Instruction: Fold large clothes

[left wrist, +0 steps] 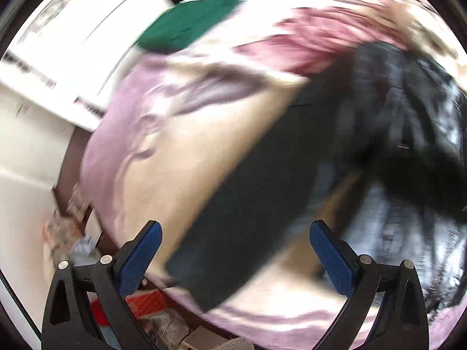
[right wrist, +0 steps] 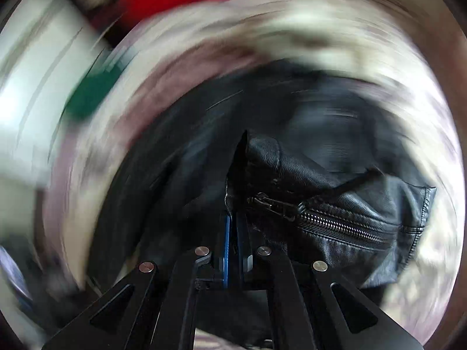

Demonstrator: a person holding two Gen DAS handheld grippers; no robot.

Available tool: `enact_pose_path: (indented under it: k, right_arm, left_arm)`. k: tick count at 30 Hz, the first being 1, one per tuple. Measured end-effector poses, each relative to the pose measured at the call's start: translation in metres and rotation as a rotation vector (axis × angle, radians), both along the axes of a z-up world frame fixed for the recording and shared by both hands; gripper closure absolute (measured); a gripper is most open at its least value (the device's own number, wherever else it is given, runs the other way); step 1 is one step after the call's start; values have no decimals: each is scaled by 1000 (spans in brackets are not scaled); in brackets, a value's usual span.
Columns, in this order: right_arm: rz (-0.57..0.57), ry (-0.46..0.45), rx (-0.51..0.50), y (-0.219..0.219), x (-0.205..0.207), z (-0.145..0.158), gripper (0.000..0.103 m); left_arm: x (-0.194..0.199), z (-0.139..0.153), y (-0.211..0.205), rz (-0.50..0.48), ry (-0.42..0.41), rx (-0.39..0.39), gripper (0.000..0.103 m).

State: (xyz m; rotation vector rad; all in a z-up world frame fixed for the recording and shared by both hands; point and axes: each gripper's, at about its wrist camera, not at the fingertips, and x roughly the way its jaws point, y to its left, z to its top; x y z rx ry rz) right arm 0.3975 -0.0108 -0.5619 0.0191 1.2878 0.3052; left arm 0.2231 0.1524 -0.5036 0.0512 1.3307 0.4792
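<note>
Right gripper [right wrist: 233, 227] jaws pinch black leather jacket [right wrist: 335, 204]; left gripper [left wrist: 235, 227] jaws wide, empty.

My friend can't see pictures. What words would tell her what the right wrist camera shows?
The right gripper has its blue-padded fingers pinched shut on the edge of a black leather jacket, beside its metal zipper. Everything behind is blurry, with smears of red, green and pale cloth.

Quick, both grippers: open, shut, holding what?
Left gripper: open, holding nothing.
Right gripper: shut on the black leather jacket.
</note>
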Motion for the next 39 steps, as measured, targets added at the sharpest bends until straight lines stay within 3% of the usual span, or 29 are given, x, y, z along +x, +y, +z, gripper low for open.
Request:
enact_pose_path:
  k: [4,7,9,11,12,13,14,15,18,20,21,24,26,28,32,33,35,37,39]
  right_arm:
    - [347,85,-94,126,-58,-70,99]
    - [401,155,-166,156,-89,-112,99]
    - [405,197,-173,156,-98,-124,97]
    - [402,234,-70,146,-103,-113,85]
    - [397,260,-14,136,-101,-107,58]
    - [365,275,43,126,-100,-98,33]
    - [322,281,90,113,-96,-89,29]
    - [282,286,129,103,-93,-82,29]
    - [84,304,179,52,-87,-69,29]
    - [-61,316,182,14,-81,-72,29]
    - [-117,324,176,0,-80,-76,29]
    - [-301,367,178,-42,-77,-89,29]
    - [-411,387,197,-68,-78,-95,29]
    - [-448,387,189,-83,-73,-96,29]
    - [-383,370,135,-71,-58,-92,29]
    - [-365,372,129,-58,-22,-80,29]
    - [-310,368,130,-34,-17,-85,29]
    - [-242,388,103,-6,-16,-104,29]
    - [-172,511,7,26,-21,-149,27]
  left_arm:
    - [-28,-10,47,104,30,22,0]
    - [-45,-21,76,164,53,8,0]
    - [-55,-29,98,218,59,-59,0]
    - [-68,-33,118,276,46,-141,0]
    - [-77,-36,127,312,37,-189,0]
    - [-86,-40,133,348,28,-235,0]
    - [-96,-48,144,393,13,-309,0]
    - [-101,-54,147,421,11,-354,0]
    - [-114,-95,150,499,11,-610,0]
    - [-111,-130,146,534,34,-727,0]
    - [-107,-140,143,539,45,-749,0]
    - [-90,-148,131,530,34,-647,6]
    - [-78,-128,124,476,-7,-529,60]
    - [-72,-108,125,453,-36,-440,86]
    - [-62,-64,150,461,-147,-411,90]
    - [-58,-55,156,459,-167,-411,90]
    - [-53,-38,163,440,-212,-405,91]
    - [-45,-22,170,403,-245,-387,91]
    - [-43,-4,170,371,-268,-357,91]
